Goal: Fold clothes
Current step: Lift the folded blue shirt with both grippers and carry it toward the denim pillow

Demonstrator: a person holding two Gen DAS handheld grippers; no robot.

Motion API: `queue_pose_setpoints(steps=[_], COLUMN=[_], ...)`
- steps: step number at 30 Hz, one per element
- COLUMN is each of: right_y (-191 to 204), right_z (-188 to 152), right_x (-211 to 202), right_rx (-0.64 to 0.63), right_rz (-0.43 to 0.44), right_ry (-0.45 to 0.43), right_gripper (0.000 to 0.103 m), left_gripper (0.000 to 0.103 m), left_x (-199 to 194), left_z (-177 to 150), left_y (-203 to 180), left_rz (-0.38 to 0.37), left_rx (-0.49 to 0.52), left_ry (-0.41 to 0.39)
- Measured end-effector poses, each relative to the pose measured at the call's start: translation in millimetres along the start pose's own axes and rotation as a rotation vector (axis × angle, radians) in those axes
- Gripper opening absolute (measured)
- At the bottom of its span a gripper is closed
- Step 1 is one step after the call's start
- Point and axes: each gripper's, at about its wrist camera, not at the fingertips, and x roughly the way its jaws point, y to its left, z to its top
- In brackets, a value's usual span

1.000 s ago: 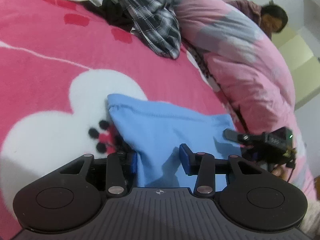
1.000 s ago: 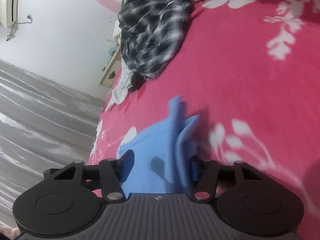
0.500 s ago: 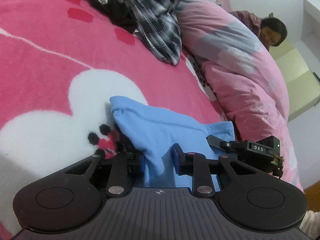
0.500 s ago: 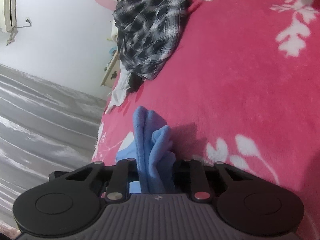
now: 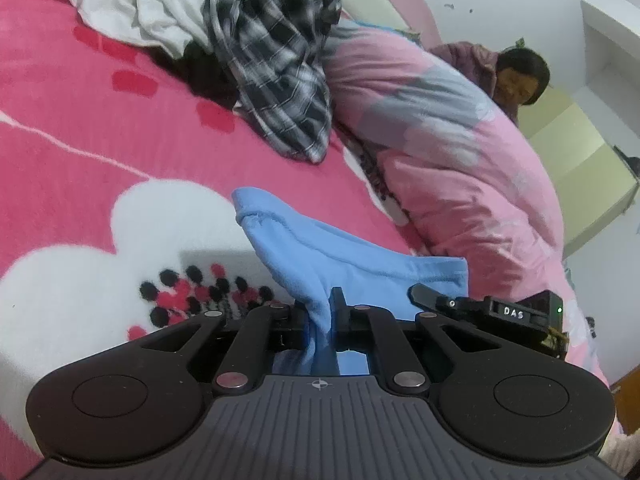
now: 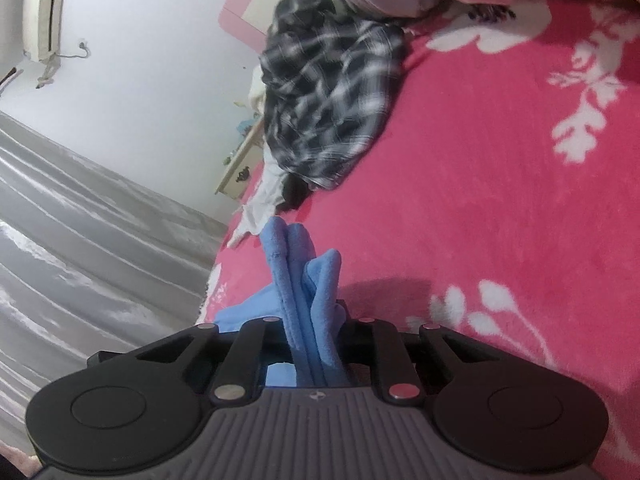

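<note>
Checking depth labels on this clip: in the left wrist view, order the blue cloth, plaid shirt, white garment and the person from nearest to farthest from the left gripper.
1. Blue cloth: pinched in the left gripper.
2. Plaid shirt: up the bed, centre.
3. White garment: upper left, behind the shirt.
4. Person: upper right, beyond the pink quilt. Items 3 and 4 are too close to call.

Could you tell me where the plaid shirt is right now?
The plaid shirt lies heaped on the pink blanket, between white clothes and the pink quilt.
</note>
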Motion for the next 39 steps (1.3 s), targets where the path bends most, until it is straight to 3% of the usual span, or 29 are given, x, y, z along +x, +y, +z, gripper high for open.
queue_pose_setpoints(steps=[11, 21, 27, 39], right_y=[31.9, 58.5, 97.6, 183.8], right_z=[-2.5, -4.8, -4.9, -25.7], right_x=[-13.2, -11.0, 19.7, 108.5], right_rx=[-0.089, -0.151, -0.254, -0.495], right_rz=[0.007, -0.038, -0.027, 0.026], right_ry=[-0.014, 0.019, 0.102, 0.351], right_gripper=[0.016, 0.016, 0.015, 0.015], left_gripper=[0.006, 0.005, 0.005, 0.005], left_x=[-31.2, -64.6, -104.5, -181.4], left_z=[-23.6, -38.7, -51.8, -71.3], left_y=[-32.6, -32.9, -29.6, -17.7], left_rz=[0.055, 0.114, 0.192, 0.330], left_rx=[0.048, 0.046, 0.027, -0.055], left_ry=[-0.139, -0.208, -0.281, -0.422])
